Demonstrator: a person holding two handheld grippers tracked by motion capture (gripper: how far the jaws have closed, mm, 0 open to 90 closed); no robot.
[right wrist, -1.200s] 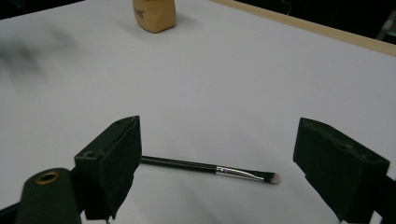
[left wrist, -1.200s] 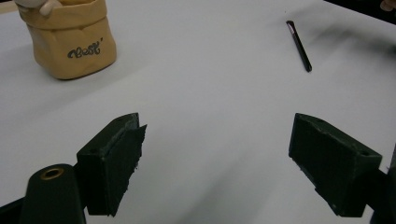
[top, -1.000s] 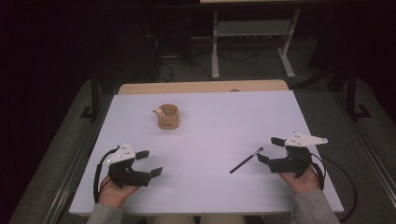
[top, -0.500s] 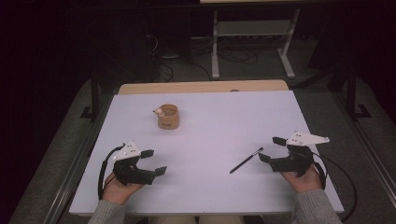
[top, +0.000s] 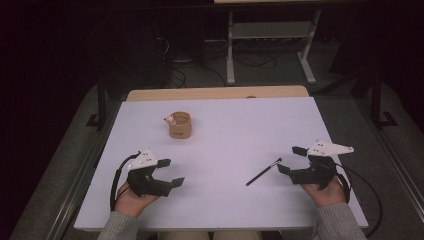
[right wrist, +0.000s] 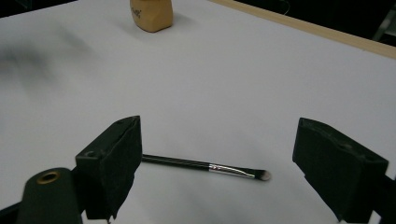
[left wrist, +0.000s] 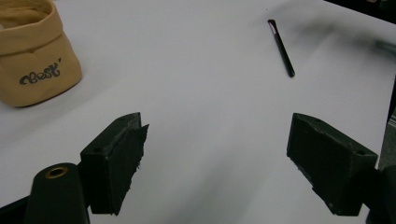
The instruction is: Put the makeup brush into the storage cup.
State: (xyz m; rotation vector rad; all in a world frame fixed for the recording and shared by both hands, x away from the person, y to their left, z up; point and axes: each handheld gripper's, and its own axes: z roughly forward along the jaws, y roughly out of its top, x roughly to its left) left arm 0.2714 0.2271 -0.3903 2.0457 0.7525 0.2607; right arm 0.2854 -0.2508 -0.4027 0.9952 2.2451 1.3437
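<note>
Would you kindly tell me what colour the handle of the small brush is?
Black, with a silver ferrule; the brush shows best in the right gripper view.

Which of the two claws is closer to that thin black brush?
The right claw: the brush lies just in front of its open jaws, while the left claw sits far across the white table.

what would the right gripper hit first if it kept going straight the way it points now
Most likely the thin black brush, lying flat on the white table just ahead of the open right gripper. Depth is unclear, so it might skim past it.
</note>
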